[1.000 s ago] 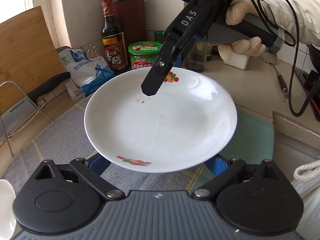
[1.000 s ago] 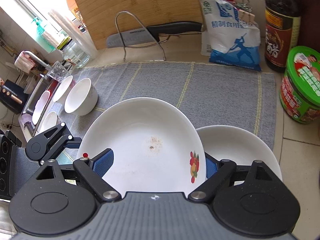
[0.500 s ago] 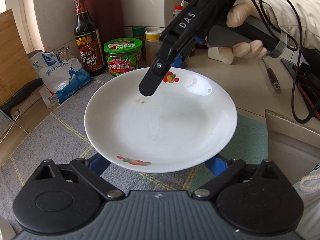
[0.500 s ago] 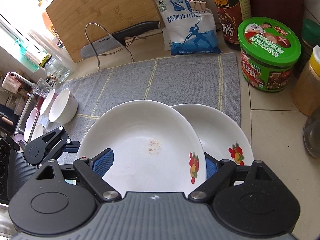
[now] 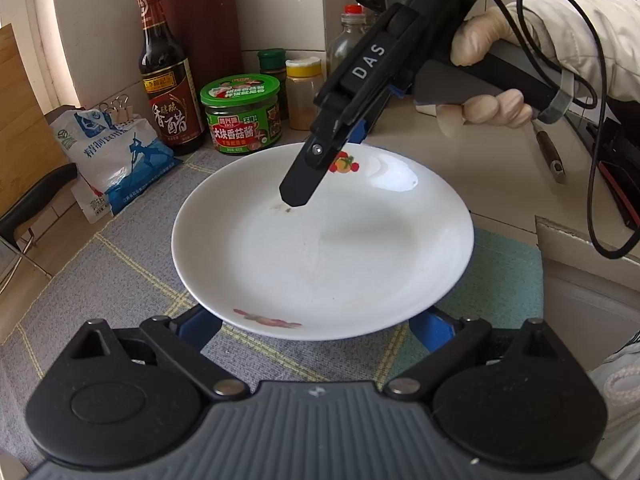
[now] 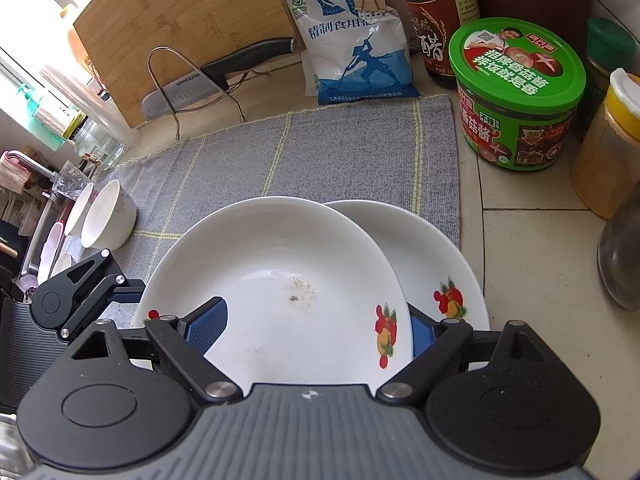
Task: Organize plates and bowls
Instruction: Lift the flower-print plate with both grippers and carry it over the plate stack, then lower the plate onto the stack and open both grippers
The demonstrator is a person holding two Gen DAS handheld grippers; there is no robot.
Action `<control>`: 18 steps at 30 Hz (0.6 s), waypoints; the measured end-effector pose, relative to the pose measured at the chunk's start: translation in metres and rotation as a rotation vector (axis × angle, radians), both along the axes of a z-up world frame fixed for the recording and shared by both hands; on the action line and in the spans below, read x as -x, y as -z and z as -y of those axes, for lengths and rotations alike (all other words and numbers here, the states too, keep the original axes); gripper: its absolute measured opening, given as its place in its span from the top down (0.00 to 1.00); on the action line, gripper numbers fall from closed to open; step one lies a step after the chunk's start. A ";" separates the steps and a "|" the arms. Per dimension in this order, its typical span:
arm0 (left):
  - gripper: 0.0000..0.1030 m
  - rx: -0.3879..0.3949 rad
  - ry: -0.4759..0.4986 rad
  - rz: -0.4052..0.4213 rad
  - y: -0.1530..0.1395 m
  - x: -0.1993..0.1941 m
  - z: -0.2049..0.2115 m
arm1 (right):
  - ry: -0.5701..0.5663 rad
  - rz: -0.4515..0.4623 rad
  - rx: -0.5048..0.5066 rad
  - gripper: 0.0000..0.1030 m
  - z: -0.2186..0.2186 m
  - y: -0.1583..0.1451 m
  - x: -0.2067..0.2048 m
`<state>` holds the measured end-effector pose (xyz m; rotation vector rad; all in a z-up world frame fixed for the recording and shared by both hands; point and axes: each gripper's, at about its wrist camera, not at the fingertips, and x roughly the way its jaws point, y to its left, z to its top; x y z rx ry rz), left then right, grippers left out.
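A white plate with fruit prints point(image 5: 324, 248) is held above the grey mat by both grippers. My left gripper point(image 5: 316, 320) has its blue pads on either side of the plate's near rim. My right gripper point(image 6: 308, 328) is shut on the opposite rim; it shows in the left wrist view with one finger point(image 5: 304, 184) over the plate. In the right wrist view this plate point(image 6: 276, 284) hangs partly over a second white fruit-print plate point(image 6: 432, 264) lying on the mat's edge. White bowls point(image 6: 108, 220) stand at the mat's left end.
A grey checked mat point(image 6: 320, 152) covers the counter. Behind it stand a green-lidded jar point(image 6: 516, 92), a dark vinegar bottle point(image 5: 168, 76), a salt bag point(image 6: 356, 44), spice jars point(image 5: 304, 92), a cutting board point(image 6: 180, 28) and a cleaver on a wire rack point(image 6: 192, 92).
Both grippers have carried the plate to the right along the mat, toward the jars. It now hangs over the second plate, which has come into fuller view.
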<state>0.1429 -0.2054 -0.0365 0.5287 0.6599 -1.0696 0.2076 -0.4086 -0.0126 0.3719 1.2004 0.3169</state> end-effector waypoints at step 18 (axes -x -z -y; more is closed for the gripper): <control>0.04 -0.028 0.038 -0.004 0.007 -0.014 0.010 | 0.094 -0.013 0.038 0.09 0.018 -0.002 0.024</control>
